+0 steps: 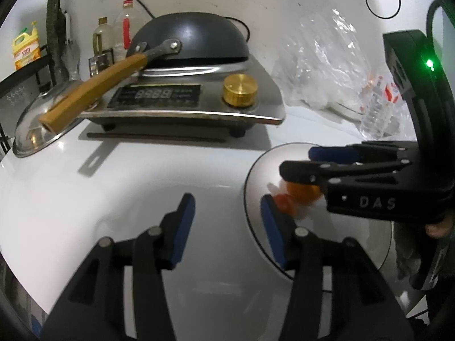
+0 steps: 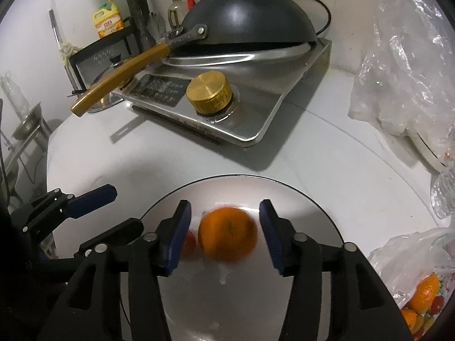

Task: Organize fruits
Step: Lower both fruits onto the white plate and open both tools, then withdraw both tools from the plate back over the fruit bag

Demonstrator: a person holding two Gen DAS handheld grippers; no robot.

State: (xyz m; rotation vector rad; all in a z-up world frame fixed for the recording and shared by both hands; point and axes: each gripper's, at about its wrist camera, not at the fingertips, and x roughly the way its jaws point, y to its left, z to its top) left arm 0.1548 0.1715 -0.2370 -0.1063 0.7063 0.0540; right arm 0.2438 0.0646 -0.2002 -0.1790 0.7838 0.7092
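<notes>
An orange (image 2: 227, 234) lies on a round silver plate (image 2: 301, 207), slightly blurred, between the blue pads of my right gripper (image 2: 224, 209). A narrow gap shows on each side of the orange, so the pads do not press it. A small red fruit (image 2: 190, 243) sits beside the orange, half hidden by the left finger. In the left wrist view the orange (image 1: 303, 191) and red fruit (image 1: 284, 203) lie under the right gripper (image 1: 297, 161). My left gripper (image 1: 227, 223) stands open and empty at the plate's (image 1: 256, 176) left rim.
An induction cooker (image 1: 182, 105) with a gold knob (image 1: 240, 89) and an upturned black wok (image 1: 190, 38) stands behind the plate, its wooden handle (image 1: 93, 91) jutting left. Clear plastic bags (image 2: 403, 74) lie at the right. A bag with more fruit (image 2: 423, 289) sits at lower right.
</notes>
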